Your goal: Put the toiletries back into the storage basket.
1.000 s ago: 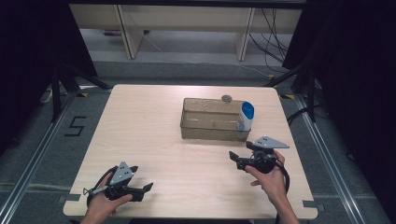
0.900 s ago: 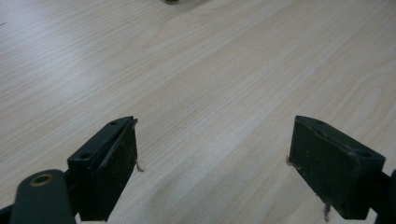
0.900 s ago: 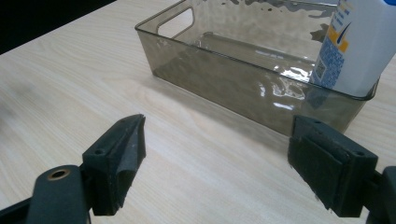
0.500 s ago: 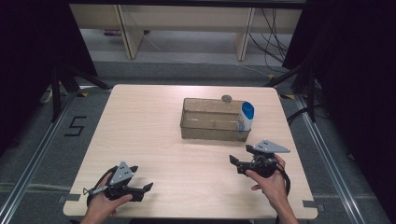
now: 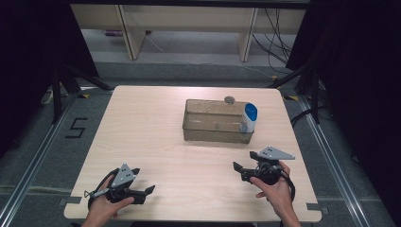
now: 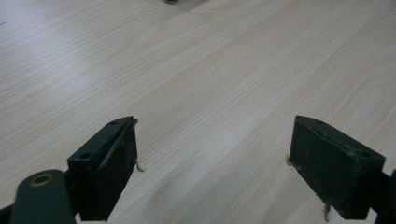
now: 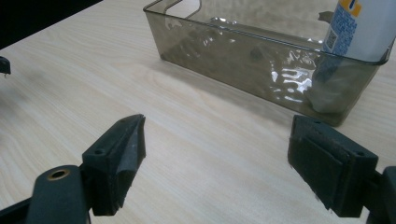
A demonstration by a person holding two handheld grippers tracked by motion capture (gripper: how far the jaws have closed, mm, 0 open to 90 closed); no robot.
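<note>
A smoky see-through bin (image 5: 215,127) sits right of the table's middle. A white bottle with a blue cap (image 5: 248,116) stands upright in its right end. My left gripper (image 5: 144,181) rests low at the near left of the table, jaws wide apart over bare wood, open (image 6: 215,133). At the near right, my right gripper (image 5: 239,170) points left and stands open. Between its jaws (image 7: 217,128) is only tabletop, with the bin (image 7: 261,65) and the bottle (image 7: 359,28) a short way beyond them.
A small round grey thing (image 5: 230,100) lies just behind the bin's far wall. The light wooden table (image 5: 142,123) ends close behind both hands. Dark stands and cables lie on the floor around it.
My right gripper has drifted slightly toward the near edge and to the right. The left gripper, the bin and the bottle have kept still.
</note>
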